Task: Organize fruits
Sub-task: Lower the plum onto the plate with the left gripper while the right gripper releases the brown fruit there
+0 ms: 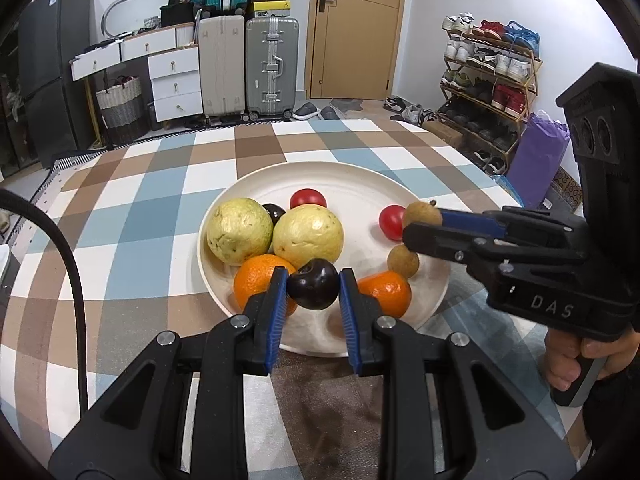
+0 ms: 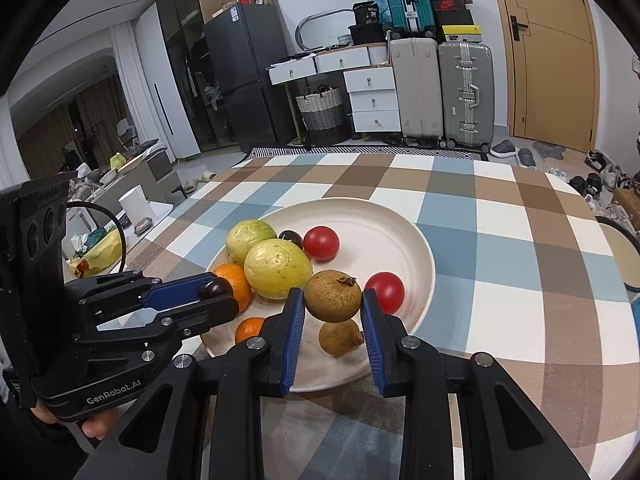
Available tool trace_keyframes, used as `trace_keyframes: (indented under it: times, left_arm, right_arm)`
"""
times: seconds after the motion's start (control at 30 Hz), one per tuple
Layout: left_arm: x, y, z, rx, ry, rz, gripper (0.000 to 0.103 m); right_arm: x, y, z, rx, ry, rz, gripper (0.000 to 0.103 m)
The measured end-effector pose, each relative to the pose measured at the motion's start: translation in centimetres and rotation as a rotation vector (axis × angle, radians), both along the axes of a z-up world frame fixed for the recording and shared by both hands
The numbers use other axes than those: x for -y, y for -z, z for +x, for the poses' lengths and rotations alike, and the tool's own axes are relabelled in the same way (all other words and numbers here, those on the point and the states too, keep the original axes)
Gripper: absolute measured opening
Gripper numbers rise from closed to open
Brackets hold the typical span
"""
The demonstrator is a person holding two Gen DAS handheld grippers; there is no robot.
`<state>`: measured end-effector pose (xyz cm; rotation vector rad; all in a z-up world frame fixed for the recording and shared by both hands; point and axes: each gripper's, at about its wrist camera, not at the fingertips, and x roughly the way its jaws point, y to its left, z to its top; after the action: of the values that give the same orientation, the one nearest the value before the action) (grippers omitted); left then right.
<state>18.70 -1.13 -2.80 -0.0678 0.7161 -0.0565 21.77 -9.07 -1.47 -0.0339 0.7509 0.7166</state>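
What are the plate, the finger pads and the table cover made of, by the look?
Plate: matte cream, faintly speckled, no glaze shine; ceramic or a fibre composite, can't tell which.
Pads: blue, finely ribbed faces on black fingers; probably rubber or soft plastic.
Table cover: checked brown, blue and white, flat with soft sheen; cloth or printed vinyl, unclear.

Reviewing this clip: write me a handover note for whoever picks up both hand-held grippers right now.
Left hand-held gripper: shut on the dark plum, held over the near edge of the plate.
Right hand-held gripper: shut on a brown longan, held above a second longan lying on the plate.
On the plate: two guavas, two oranges, two tomatoes, another dark plum.
Done: both fruits gripped.
Left: I cannot tell whether they are being lifted out or set down; no other container shows.
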Motion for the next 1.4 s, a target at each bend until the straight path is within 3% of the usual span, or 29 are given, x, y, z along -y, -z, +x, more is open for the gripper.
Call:
trace_keyframes:
  times: [0.67, 0.87, 1.03, 1.07, 1.13, 1.2, 1.33, 1.4]
  left_arm:
    - [-0.1, 0.3, -0.1, 0.012, -0.016, 0.000, 0.023]
    - [-0.3, 0.3, -0.3, 0.019, -0.035, -0.015, 0.023]
    - [-0.4, 0.4, -0.5, 0.006, -0.040, -0.002, 0.023]
    - [-0.4, 0.4, -0.5, 0.008, -0.040, -0.003, 0.024]
    - [-0.4, 0.4, -0.7, 0.017, -0.042, -0.005, 0.032]
    - [-0.5, 0.3, -0.9, 0.028, -0.050, -0.006, 0.048]
    - [-0.9, -0.1, -1.6, 0.055, -0.060, -0.014, 0.066]
    - [-1.1, -0.3, -1.9, 0.063, -0.071, -0.024, 0.081]
  right_arm:
    - [-0.9, 0.4, -0.6, 0.024, -0.006, -0.038, 0.030]
    - [-0.1, -0.2, -1.1, 0.057, 0.009, -0.001, 0.042]
    - [0.3, -0.3, -1.2, 0.060, 0.025, 0.010, 0.058]
    - [0.3, -0.4, -1.1, 0.061, 0.029, 0.012, 0.066]
    - [0.7, -0.6, -1.3, 0.074, 0.040, 0.024, 0.076]
    - [0.8, -0.6, -1.5, 0.075, 0.043, 0.022, 0.083]
    - [1.1, -0.6, -1.6, 0.072, 0.052, 0.021, 0.088]
    - [1.4, -0.6, -1.7, 0.069, 0.056, 0.028, 0.094]
